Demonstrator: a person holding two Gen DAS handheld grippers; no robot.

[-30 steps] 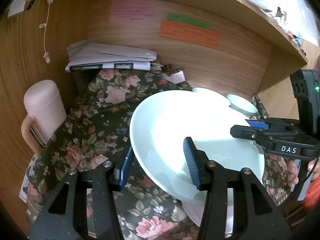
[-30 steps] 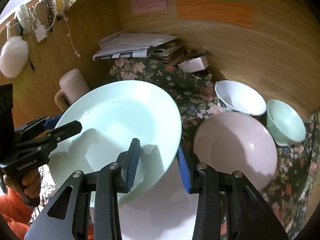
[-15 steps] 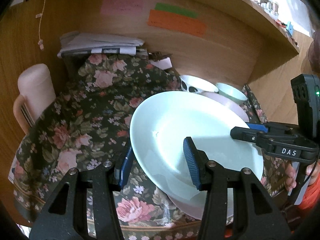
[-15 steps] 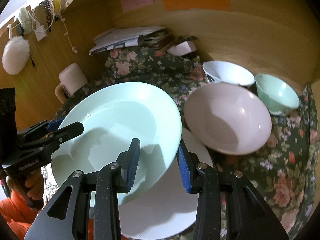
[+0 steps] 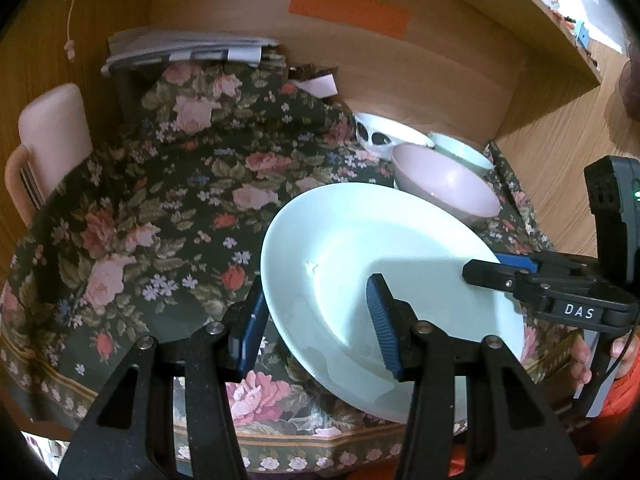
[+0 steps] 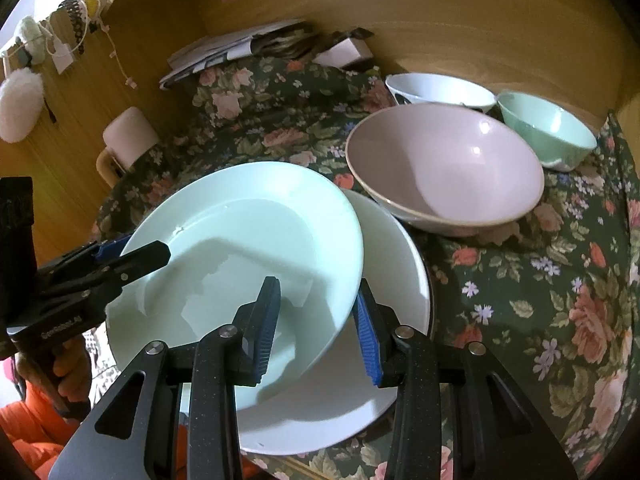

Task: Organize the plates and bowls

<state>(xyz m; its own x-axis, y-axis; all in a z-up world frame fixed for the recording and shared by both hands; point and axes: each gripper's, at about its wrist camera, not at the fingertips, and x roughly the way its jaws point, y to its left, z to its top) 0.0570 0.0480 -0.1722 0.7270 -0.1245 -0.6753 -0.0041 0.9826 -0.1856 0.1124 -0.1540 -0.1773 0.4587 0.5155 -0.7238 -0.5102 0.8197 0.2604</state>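
The left tongs (image 5: 316, 320) pinch the near left rim of a pale green plate (image 5: 360, 248), one blue pad under the rim and the other on the plate's inner face. The right tongs (image 6: 318, 320) pinch the opposite rim of the same plate (image 6: 240, 240) in the same way, so both tongs carry it between them, tilted and lifted off the surface (image 6: 540, 280). The plate is round, glossy and plain, with a shallow well and a broad sloping rim; a tiny speck sits on its inner slope. Below it, partly covered, lies a larger white plate (image 6: 392, 272) flat on the floral cloth (image 5: 160, 200) at the near edge of the surface. Just beyond the white plate stands a wide pink bowl (image 6: 444, 168), upright, glossy inside. Behind that are a white bowl (image 6: 440, 88) with dark marks on its side and, beside it, a small mint bowl (image 6: 548, 128). Further left on the cloth stands a pink mug (image 5: 52, 136), and a stack of papers (image 5: 188, 50) rests against the wooden back wall.
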